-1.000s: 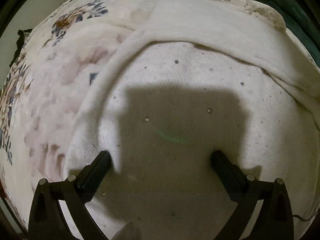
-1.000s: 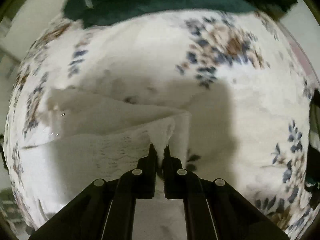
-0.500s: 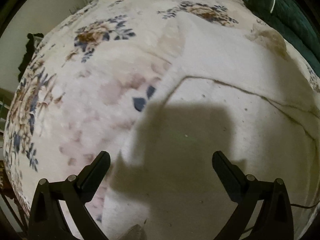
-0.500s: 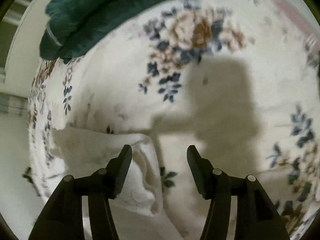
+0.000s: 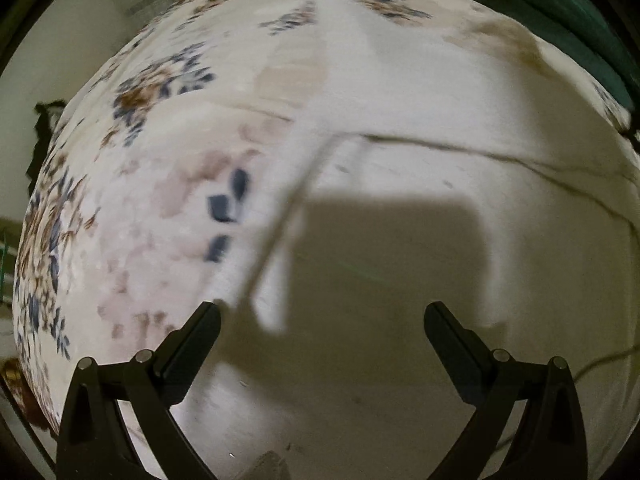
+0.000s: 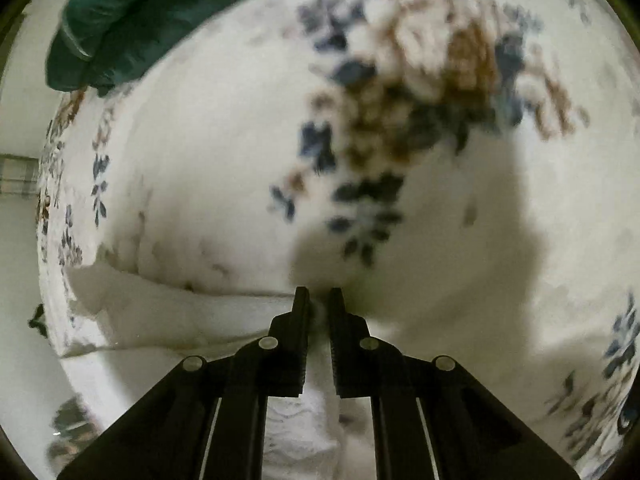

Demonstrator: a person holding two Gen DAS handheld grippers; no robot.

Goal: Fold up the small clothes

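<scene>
A white knitted garment (image 5: pixel 420 184) lies flat on a floral bedspread (image 5: pixel 160 92). My left gripper (image 5: pixel 322 318) is open and empty just above the garment's left part, with its shadow on the cloth. In the right wrist view the garment (image 6: pixel 168 316) lies at the lower left. My right gripper (image 6: pixel 319 300) is shut on a fold of the white garment, which shows between the fingers (image 6: pixel 300 320).
A dark green garment (image 6: pixel 120 12) lies at the far edge of the bed; it also shows in the left wrist view (image 5: pixel 560 12). A pale wall (image 5: pixel 48 48) lies beyond the bed's left edge.
My right gripper opened half a second ago and has now shut again on the garment's edge. My left gripper stayed open and drew back from the cloth.
</scene>
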